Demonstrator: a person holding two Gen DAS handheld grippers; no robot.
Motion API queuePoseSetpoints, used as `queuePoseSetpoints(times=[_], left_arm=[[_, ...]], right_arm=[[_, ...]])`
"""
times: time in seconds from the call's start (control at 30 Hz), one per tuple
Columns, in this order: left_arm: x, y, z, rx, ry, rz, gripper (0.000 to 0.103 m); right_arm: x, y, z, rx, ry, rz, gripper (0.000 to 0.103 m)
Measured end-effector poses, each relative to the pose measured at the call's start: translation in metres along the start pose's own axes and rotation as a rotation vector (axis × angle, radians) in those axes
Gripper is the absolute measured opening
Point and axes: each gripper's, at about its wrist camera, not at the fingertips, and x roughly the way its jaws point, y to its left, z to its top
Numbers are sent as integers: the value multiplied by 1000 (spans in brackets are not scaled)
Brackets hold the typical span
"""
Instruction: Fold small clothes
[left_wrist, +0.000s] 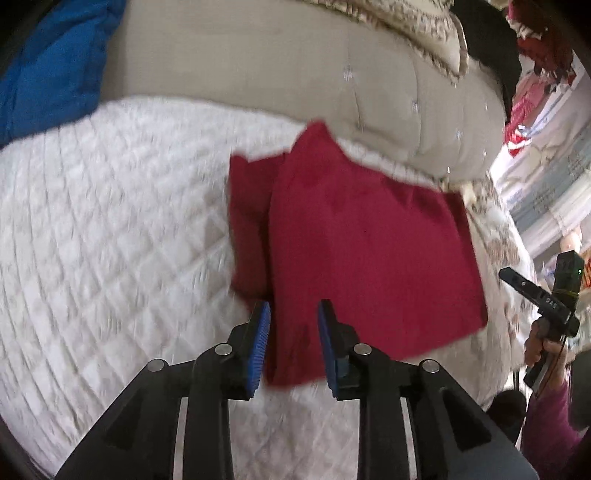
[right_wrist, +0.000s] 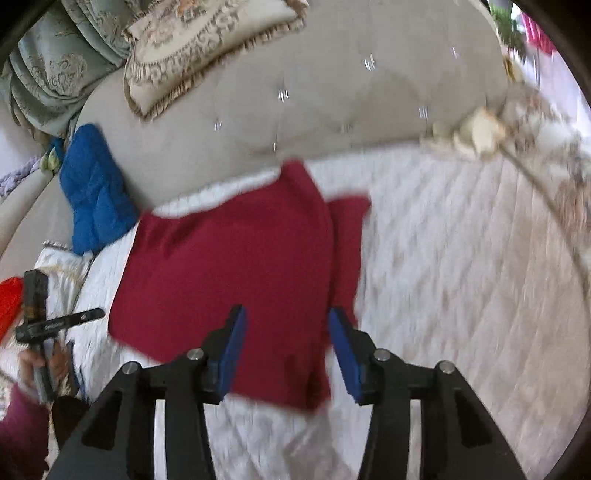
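Observation:
A dark red garment (left_wrist: 369, 240) (right_wrist: 240, 258) lies folded flat on the white quilted bed cover (left_wrist: 110, 240) (right_wrist: 461, 277), with a narrower flap showing along one side. My left gripper (left_wrist: 294, 306) hovers over the garment's near edge. Its blue pads (left_wrist: 260, 343) stand apart and nothing is pinched between them. My right gripper (right_wrist: 287, 312) hangs over the near edge from the other side, jaws wider apart and empty; the cloth shows in the gap below. Both views are motion-blurred.
A beige tufted headboard (left_wrist: 258, 66) (right_wrist: 332, 92) runs behind the garment. A blue padded item (left_wrist: 55, 66) (right_wrist: 92, 192) lies at the bed's corner. A patterned fringed pillow (right_wrist: 203, 48) leans on the headboard. A hand (left_wrist: 543, 343) (right_wrist: 33, 365) grips each tool's handle at the frame edge.

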Motion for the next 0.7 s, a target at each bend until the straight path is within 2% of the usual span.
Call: queuePoseSetpoints(times=[0.1, 0.2, 0.3, 0.37, 0.47, 0.6, 0.7], left_arm=[[15, -3, 29, -49, -63, 17, 7], [49, -7, 58, -86, -100, 87, 8], [81, 8, 79, -169, -94, 122, 8], [99, 17, 86, -207, -69, 155, 8], [119, 24, 90, -237, -59, 165, 11], [121, 24, 90, -233, -71, 165, 12], [114, 17, 87, -201, -77, 185, 12]], right_arm=[[34, 21, 32, -36, -29, -3, 49], [72, 23, 54, -29, -33, -21, 49], [107, 16, 74, 20, -26, -60, 49], [130, 5, 81, 61, -7, -115, 48], [164, -14, 78, 93, 75, -173, 39], [164, -15, 74, 78, 39, -177, 38], [143, -9, 72, 78, 12, -161, 38]])
